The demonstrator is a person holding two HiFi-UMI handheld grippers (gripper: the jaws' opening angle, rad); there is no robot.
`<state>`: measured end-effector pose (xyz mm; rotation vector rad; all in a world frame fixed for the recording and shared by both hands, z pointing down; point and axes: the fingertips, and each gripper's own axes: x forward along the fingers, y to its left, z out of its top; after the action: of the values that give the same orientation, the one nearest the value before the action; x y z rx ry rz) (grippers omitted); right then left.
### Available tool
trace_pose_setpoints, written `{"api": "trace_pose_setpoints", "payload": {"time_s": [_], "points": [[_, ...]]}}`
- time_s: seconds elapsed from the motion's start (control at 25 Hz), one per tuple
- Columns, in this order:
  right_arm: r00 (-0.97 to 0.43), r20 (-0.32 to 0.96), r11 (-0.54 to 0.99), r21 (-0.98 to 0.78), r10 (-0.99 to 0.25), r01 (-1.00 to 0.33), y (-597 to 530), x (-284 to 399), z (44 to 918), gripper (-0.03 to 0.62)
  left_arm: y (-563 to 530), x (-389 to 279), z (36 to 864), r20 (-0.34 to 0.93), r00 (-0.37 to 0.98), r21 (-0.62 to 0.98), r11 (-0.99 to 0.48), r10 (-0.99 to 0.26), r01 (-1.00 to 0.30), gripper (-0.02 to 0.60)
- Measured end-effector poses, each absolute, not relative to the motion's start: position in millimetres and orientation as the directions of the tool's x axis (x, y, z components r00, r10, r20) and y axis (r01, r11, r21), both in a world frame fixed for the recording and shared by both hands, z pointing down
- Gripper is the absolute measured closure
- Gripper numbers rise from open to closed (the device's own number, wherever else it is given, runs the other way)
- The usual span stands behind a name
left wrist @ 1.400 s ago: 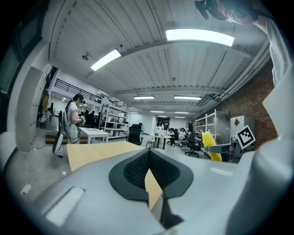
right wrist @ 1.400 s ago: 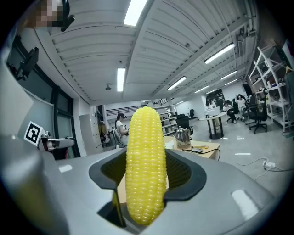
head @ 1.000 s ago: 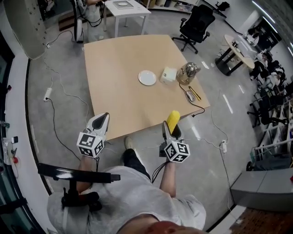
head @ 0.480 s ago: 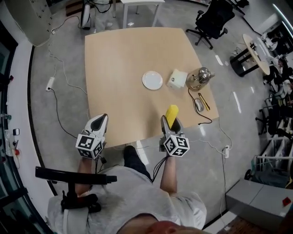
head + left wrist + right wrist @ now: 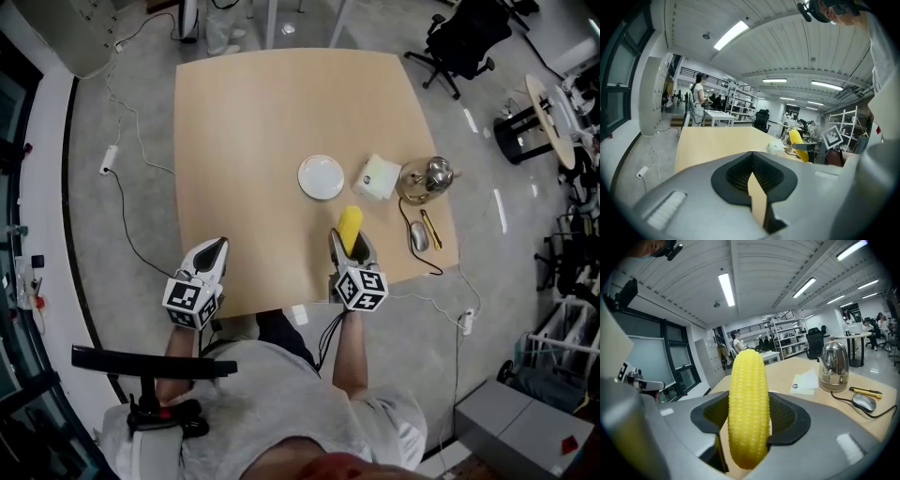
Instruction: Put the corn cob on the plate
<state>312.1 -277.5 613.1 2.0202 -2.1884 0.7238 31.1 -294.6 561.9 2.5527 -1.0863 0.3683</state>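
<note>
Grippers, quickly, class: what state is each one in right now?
Left gripper: closed, holding nothing.
Right gripper: closed on the yellow corn cob.

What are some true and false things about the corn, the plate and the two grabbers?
1. The right gripper holds the corn cob. True.
2. The corn cob lies on the plate. False: the plate is bare, and the cob is in the jaws, short of it.
3. The left gripper grips a kettle. False: its jaws are together on nothing.
4. A shiny kettle stands on the table. True.
</note>
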Motion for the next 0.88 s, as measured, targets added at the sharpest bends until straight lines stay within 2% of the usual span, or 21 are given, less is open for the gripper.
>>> {"api": "trace_pose_setpoints", "payload": {"time_s": [0.48, 0.88], "points": [[-0.193, 0.433, 0.064, -0.294, -0.881, -0.954, -359, 326, 661, 0.342, -327, 40, 582, 0.443, 0.611, 0.206, -0.589, -0.656, -0.781, 0.561], [-0.204, 0.516, 0.049, -0.298, -0.832, -0.953, -403, 333, 702, 0.342, -339, 42, 581, 0.458, 0.59, 0.203, -0.568, -0.665, -0.798, 0.561]]}}
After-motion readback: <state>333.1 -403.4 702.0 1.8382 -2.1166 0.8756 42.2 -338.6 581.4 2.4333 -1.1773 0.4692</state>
